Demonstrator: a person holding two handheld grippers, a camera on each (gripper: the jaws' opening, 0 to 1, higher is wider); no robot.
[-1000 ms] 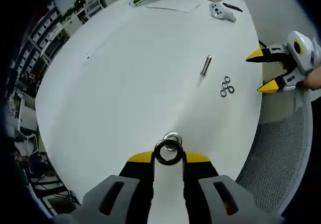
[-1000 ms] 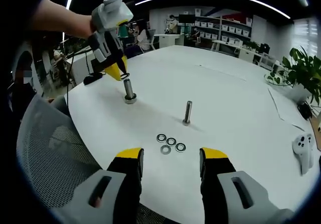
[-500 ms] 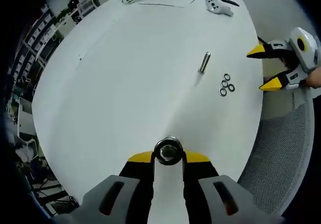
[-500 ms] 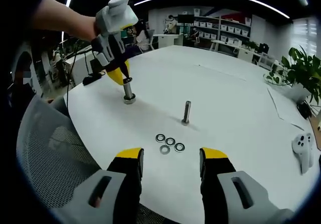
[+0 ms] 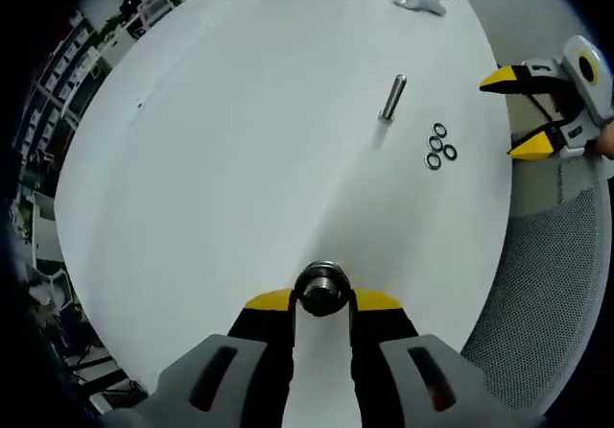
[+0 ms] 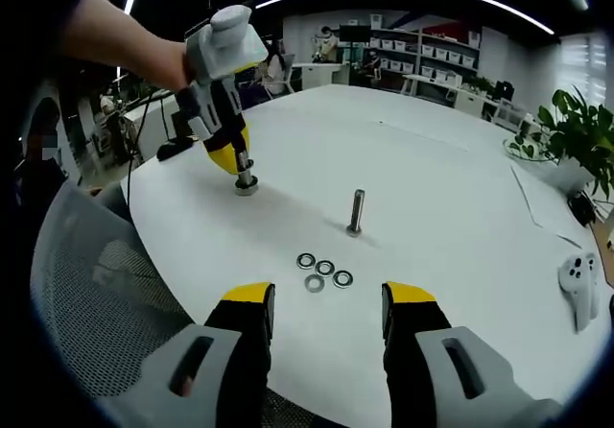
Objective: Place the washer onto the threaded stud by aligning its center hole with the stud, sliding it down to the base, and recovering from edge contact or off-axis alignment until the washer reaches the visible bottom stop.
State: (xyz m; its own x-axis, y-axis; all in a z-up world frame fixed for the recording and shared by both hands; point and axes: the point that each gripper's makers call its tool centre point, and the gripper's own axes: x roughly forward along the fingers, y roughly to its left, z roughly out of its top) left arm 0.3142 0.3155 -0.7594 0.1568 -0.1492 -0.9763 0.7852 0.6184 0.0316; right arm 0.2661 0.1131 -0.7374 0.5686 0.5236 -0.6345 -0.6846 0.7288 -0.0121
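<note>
- Left gripper, yellow-tipped, points straight down over the upright silver threaded stud near the white round table's edge; the right gripper view shows its tips low around the stud's shaft, close to the base.
- Its jaws pinch a dark metal ring washer, seen ringed around the stud top, looking centred on it.
- Right gripper hovers at the table edge with jaws spread wide, gripping nothing.
- Just ahead of it lie four spare silver washers clustered together, near a second upright stud.
</note>
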